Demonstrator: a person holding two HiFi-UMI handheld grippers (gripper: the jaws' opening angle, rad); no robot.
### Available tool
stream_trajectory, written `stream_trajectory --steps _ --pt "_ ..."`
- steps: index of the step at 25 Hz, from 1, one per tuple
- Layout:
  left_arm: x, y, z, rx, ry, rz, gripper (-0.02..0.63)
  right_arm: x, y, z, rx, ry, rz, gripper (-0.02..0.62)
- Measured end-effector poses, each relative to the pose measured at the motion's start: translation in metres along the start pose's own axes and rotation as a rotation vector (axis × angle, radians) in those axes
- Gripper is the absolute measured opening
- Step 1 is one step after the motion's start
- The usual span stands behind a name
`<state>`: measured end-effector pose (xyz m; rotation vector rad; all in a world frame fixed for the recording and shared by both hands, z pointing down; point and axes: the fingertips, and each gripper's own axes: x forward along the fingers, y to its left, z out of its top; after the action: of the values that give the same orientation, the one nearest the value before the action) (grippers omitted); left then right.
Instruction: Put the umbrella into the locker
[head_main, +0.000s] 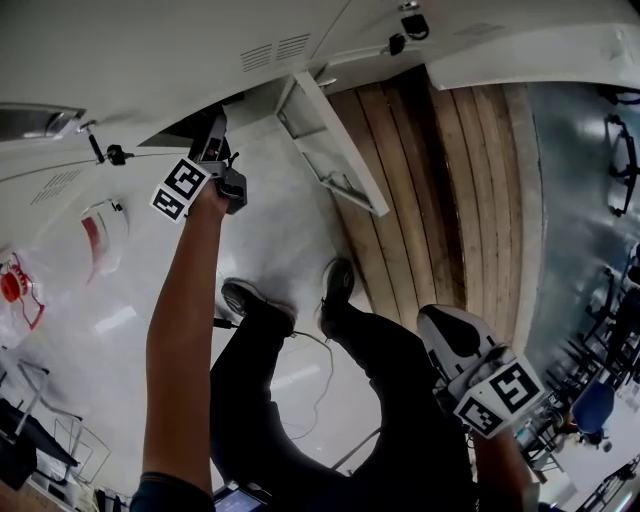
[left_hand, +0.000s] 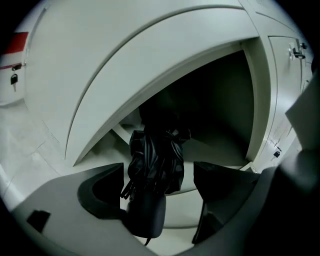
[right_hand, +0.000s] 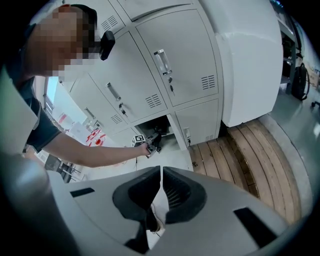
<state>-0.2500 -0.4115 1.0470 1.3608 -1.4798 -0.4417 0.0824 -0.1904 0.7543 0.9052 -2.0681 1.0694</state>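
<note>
left gripper (left_hand: 157, 169) jaws apart around crumpled black umbrella (left_hand: 155, 152), smooth pale metal locker (left_hand: 175, 55), right gripper (right_hand: 161, 171) closed

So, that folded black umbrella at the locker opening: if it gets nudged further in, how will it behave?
The umbrella shows loose, crumpled folds, so its fabric will probably give and snag rather than slide. Its smooth rounded handle looks stiff, likely the better place to push. Being compact, it seems light.

The far end of the umbrella (left_hand: 156, 162) is lost in the dark locker (left_hand: 257, 100).
</note>
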Motion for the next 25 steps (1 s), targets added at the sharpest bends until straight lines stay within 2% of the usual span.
stream_trajectory --steps 7,14,19,25 --pt "0.002 0.001 0.000 0.023 -0.037 0.050 0.437 0.005 0.003 -0.004 0.002 0.003 0.023 0.040" --pt "-0.022 0.002 0.006 0.057 -0.056 0.148 0.437 -0.008 0.010 0.006 0.009 -0.005 0.026 0.040" --pt "-0.056 -0.012 0.011 0.071 -0.030 0.157 0.437 -0.022 0.029 0.023 0.006 -0.017 0.042 0.040" --pt "-0.116 -0.055 0.026 0.122 0.030 0.130 0.436 -0.052 0.069 0.060 -0.019 -0.044 0.070 0.040"
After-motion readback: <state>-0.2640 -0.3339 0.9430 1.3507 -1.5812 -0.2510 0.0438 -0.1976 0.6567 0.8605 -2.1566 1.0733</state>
